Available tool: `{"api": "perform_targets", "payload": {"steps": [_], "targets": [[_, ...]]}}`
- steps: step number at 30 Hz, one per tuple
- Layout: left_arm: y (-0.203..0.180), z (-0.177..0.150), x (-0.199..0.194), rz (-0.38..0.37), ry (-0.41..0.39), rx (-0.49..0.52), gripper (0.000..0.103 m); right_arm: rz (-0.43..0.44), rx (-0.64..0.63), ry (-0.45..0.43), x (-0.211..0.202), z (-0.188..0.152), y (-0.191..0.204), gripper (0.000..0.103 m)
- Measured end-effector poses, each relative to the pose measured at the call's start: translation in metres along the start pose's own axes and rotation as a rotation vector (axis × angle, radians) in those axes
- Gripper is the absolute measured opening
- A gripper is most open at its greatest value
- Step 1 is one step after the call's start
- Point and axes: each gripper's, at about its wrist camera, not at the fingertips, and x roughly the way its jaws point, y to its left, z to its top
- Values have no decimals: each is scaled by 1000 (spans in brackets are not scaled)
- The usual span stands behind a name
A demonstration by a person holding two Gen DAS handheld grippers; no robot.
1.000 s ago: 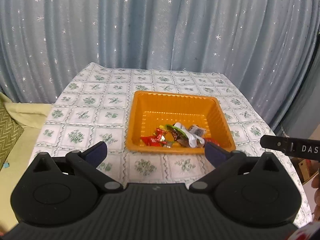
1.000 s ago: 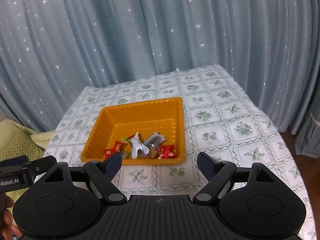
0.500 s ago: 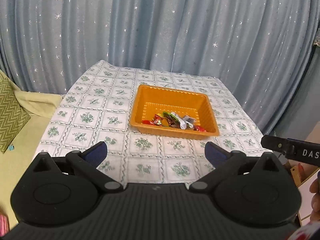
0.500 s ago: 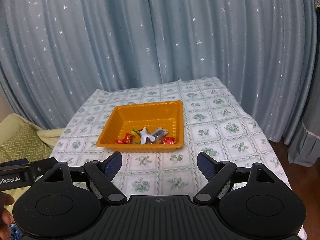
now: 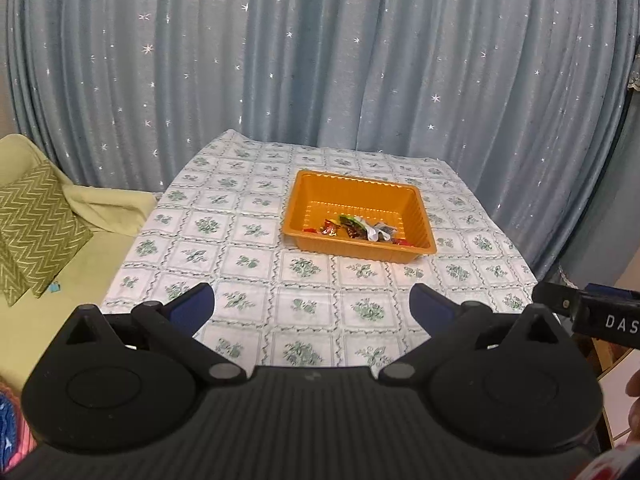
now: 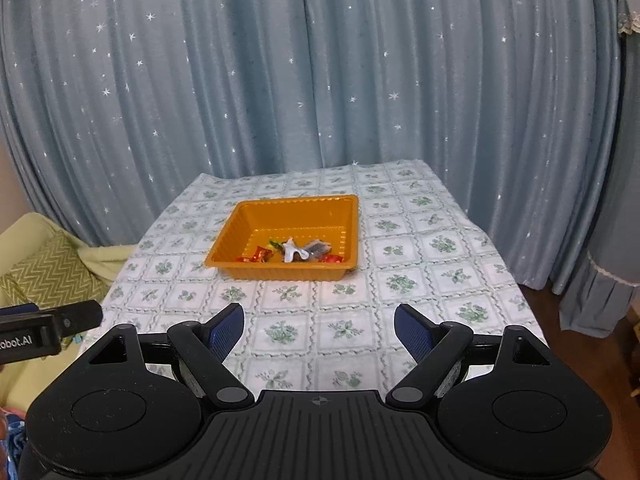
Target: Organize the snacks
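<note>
The wrapped snacks (image 6: 294, 251) lie in a ribbed orange plastic tray (image 6: 240, 246) on the table (image 6: 432, 280). It sits well apart at 12 o'clock from the right claw (image 6: 319, 330) and 1 o'clock from the left claw (image 5: 311, 306). Both claws are released and empty.

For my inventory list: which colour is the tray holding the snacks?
Orange; the tray shows best in the right wrist view.

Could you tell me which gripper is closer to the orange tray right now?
Neither clearly: the left gripper and right gripper both hang open, well short of the orange tray, side by side.
</note>
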Motion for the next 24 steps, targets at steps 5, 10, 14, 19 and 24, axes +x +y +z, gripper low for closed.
{"api": "perform_targets", "payload": {"steps": [5, 10, 14, 19, 24], "targets": [[-2, -9, -15, 20, -1, 13, 103, 5, -1, -4, -17, -11, 1, 82], [-3, -16, -28, 24, -8, 8, 103, 0, -12, -16, -31, -14, 4, 82], [-5, -20, -33, 19, -7, 11, 103, 1, -39, -16, -40, -19, 9, 82], [-9, -24, -38, 16, -10, 25, 103, 9, -52, -15, -46, -24, 15, 82], [-9, -25, -41, 15, -11, 30, 103, 10, -53, -17, -52, -27, 18, 82]]}}
